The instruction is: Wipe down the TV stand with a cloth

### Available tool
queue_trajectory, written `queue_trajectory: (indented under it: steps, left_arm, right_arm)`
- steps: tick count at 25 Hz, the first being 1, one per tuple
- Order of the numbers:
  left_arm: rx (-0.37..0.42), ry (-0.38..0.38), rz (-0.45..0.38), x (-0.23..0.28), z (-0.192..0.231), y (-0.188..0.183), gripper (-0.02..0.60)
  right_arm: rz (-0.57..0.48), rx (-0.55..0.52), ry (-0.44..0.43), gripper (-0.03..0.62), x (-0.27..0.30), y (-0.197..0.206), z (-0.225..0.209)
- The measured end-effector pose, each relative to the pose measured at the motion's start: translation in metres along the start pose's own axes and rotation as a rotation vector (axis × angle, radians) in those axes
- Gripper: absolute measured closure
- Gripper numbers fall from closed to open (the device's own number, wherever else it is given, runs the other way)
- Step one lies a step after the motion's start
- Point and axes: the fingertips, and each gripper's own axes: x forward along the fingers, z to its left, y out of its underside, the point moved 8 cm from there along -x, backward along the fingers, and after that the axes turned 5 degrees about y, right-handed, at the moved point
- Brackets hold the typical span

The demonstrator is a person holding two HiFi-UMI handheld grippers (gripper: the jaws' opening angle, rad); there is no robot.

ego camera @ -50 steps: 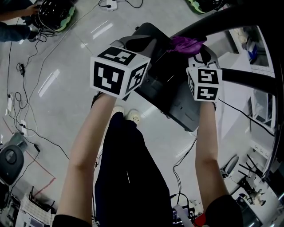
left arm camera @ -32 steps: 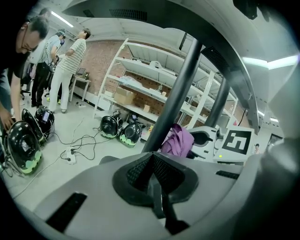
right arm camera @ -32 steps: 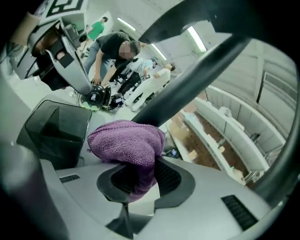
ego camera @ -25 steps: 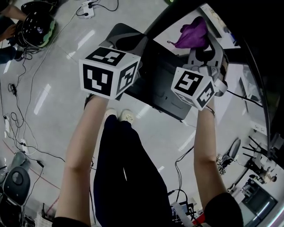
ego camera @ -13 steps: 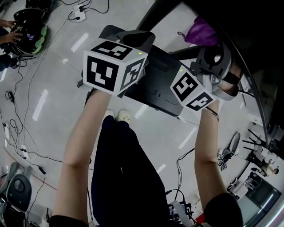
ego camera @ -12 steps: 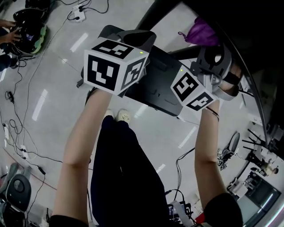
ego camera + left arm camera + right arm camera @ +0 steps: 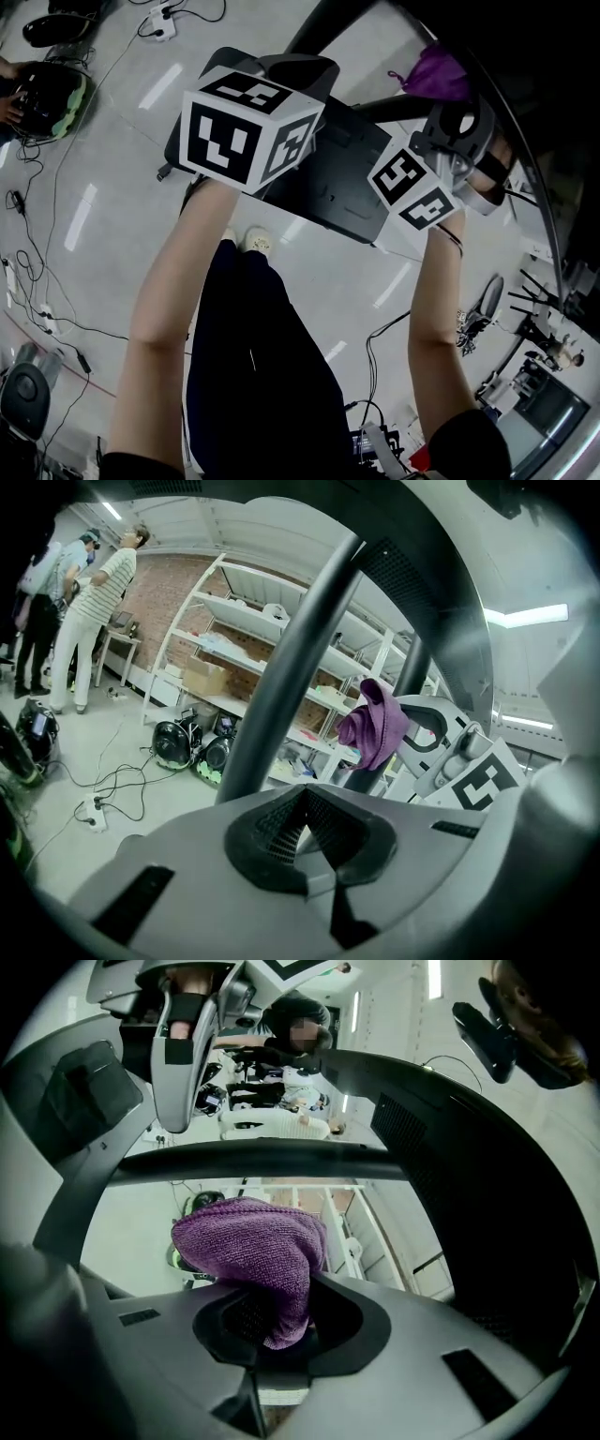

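Observation:
In the right gripper view my right gripper (image 7: 272, 1330) is shut on a purple knitted cloth (image 7: 255, 1251), which bulges out above the jaws. Just beyond the cloth runs a black horizontal bar of the TV stand (image 7: 281, 1159). From the head view the cloth (image 7: 436, 75) sits at the tip of the right gripper (image 7: 448, 101), against the stand's dark frame, above its black base (image 7: 328, 178). My left gripper (image 7: 302, 832) is shut on nothing, beside a slanted black pole (image 7: 291, 667). It hangs to the left of the right one, its marker cube (image 7: 248, 127) over the base.
Cables and a power strip (image 7: 155, 33) lie on the pale floor at left, near a black-and-green device (image 7: 47, 98). My legs and shoes (image 7: 248, 239) are below the stand. White shelves (image 7: 272, 658) and two standing people (image 7: 94, 602) are far behind. Equipment clutters the lower right (image 7: 534, 375).
The right gripper with the cloth has moved up and to the right along the stand's dark frame, and its cube has turned. The left gripper has stayed shut near the base.

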Motion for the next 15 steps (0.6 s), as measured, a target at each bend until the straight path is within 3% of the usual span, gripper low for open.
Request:
queue_trajectory:
  steps: [15]
  left_arm:
    - [-0.058, -0.021, -0.022, -0.019, 0.016, 0.021, 0.575]
  right_arm:
    - [0.042, 0.029, -0.166, 0.494, -0.006, -0.004, 0.073]
